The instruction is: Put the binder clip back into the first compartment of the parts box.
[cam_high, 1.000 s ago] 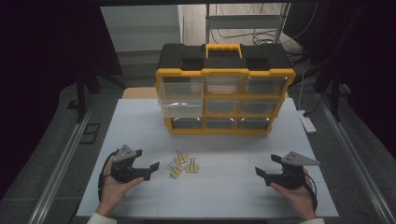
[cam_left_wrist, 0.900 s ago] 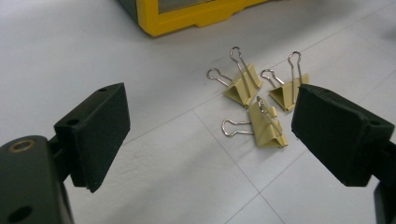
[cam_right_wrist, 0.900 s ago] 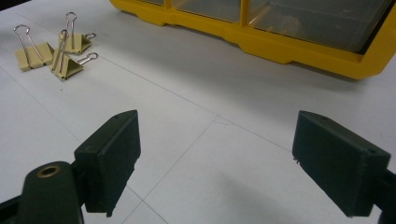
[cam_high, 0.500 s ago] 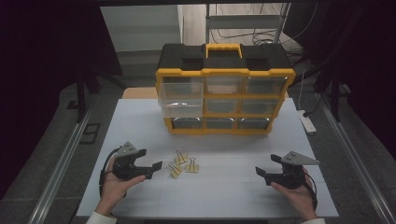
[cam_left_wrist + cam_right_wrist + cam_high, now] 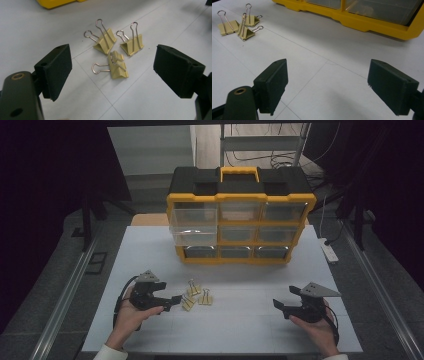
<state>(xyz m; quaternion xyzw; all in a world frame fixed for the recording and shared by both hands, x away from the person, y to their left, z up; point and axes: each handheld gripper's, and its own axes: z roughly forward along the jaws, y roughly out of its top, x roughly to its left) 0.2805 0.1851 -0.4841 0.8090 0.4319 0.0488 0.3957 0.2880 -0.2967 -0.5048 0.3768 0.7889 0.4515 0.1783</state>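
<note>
Three yellow binder clips (image 5: 196, 296) lie together on the white table, left of centre. The left gripper view shows the nearest clip (image 5: 117, 66) between and just beyond the jaws, with two more clips (image 5: 106, 41) (image 5: 133, 42) behind it. My left gripper (image 5: 175, 300) is open, its tips just left of the clips. My right gripper (image 5: 276, 304) is open at the front right over bare table, far from the clips (image 5: 238, 26). A yellow and black drawer organizer (image 5: 240, 215) stands at the back; its upper left drawer (image 5: 194, 224) is pulled out.
A white power strip (image 5: 330, 251) lies by the table's right edge. A metal rail (image 5: 65, 295) runs along the left side. Bare table surface (image 5: 240, 325) spreads between the two grippers. The organizer's yellow base (image 5: 362, 22) sits ahead of the right gripper.
My left gripper has moved right, closer to the binder clips. The right gripper has stayed in place.
</note>
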